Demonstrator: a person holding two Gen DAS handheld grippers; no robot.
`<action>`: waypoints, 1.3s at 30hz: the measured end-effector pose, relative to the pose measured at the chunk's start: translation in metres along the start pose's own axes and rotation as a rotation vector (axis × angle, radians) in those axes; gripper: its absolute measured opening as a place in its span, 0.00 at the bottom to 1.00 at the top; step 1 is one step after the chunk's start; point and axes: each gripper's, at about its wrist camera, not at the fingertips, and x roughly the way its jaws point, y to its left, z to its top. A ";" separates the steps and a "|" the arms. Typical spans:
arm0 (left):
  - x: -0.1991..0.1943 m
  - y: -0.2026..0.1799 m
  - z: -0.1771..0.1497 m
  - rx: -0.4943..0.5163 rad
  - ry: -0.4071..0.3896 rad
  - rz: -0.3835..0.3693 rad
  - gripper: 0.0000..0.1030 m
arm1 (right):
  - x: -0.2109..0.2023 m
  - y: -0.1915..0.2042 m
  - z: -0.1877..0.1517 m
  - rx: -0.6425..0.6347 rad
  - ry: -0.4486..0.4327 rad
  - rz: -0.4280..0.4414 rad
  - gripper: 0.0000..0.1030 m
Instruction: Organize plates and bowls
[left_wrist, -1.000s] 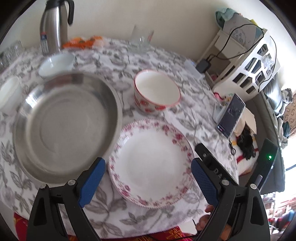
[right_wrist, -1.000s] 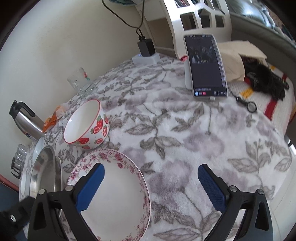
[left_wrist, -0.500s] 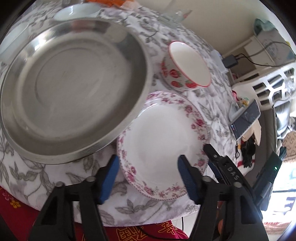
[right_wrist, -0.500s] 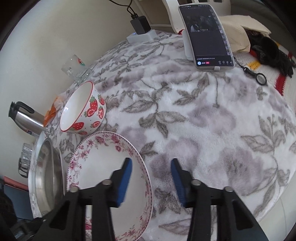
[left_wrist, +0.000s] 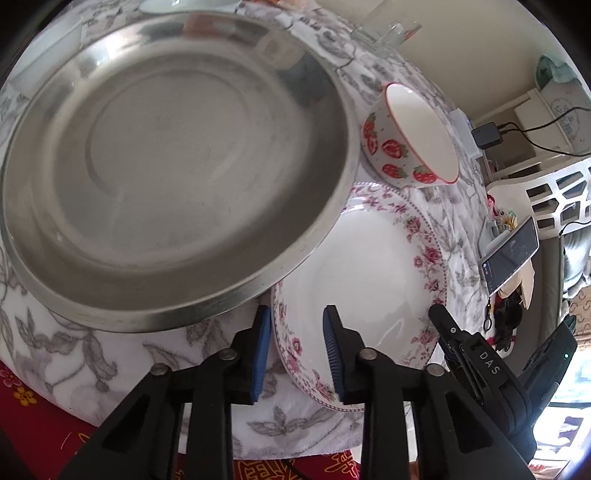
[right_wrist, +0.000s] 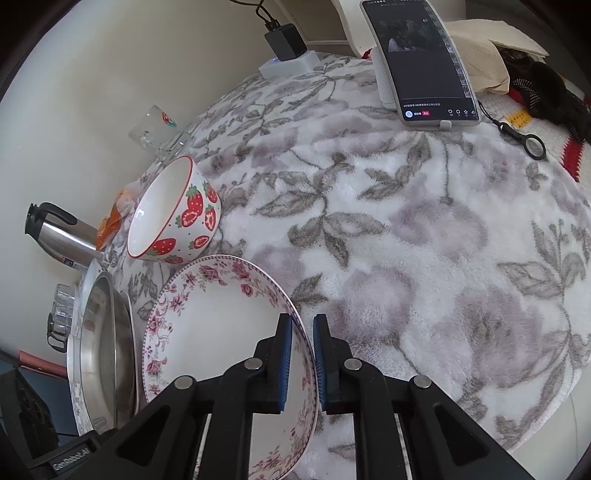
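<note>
I am pinching the floral plate (right_wrist: 221, 325) at both sides: the right tongs (right_wrist: 303, 363) are pressed onto its rim, while the left tongs (left_wrist: 297, 350) are straddling the opposite rim, though I cannot tell if those pads are gripping. I am lifting level and evenly. The steel basin (left_wrist: 173, 162) is overlapping the plate's edge and the strawberry bowl (right_wrist: 175, 218) is sitting just beside; the open bench (right_wrist: 424, 258) lies rightward.
</note>
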 end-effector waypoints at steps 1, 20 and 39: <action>0.002 0.001 0.000 -0.004 0.003 0.000 0.24 | 0.000 0.000 0.000 0.000 0.000 -0.001 0.13; 0.023 0.015 0.004 -0.069 0.023 -0.023 0.16 | 0.010 -0.001 0.000 0.011 0.022 0.026 0.16; 0.025 0.004 0.007 -0.023 0.004 -0.002 0.16 | 0.012 0.004 -0.002 -0.022 0.023 0.017 0.17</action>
